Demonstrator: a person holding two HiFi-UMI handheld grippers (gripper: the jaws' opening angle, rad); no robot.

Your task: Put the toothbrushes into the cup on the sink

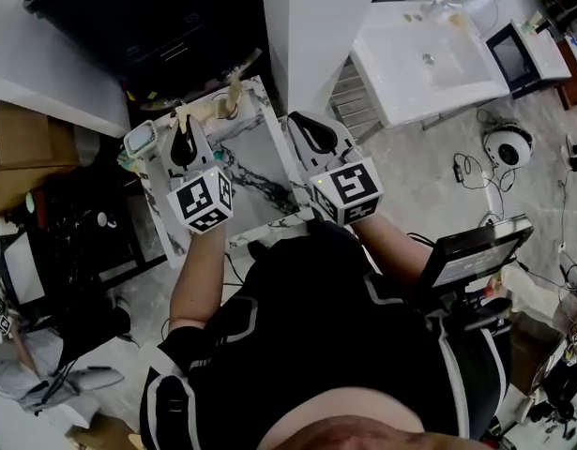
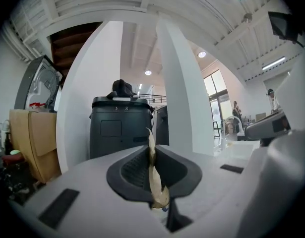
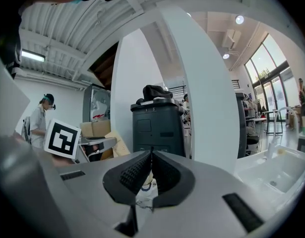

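In the left gripper view, my left gripper [image 2: 152, 165] is shut on a thin pale wooden toothbrush [image 2: 152, 175], which stands edge-on between the dark ribbed pads and pokes up past them. From the head view, this gripper [image 1: 184, 139] hangs over the left part of a small marble-topped table [image 1: 255, 181]. My right gripper [image 1: 312, 132] is at the table's right edge, and its pads [image 3: 164, 170] are pressed together with nothing between them. A pale greenish cup [image 1: 139, 142] stands at the table's left edge. Another pale stick [image 1: 235, 92] rises at the far edge. The white sink [image 1: 429, 59] is far to the right.
A white pillar [image 1: 316, 17] stands between the table and the sink. Behind the table sits a black bin [image 2: 120, 125]. Cardboard boxes [image 1: 21, 153] and dark clutter fill the floor at left, with cables and a round white device [image 1: 507, 145] at right. A person [image 3: 38, 125] stands far off.
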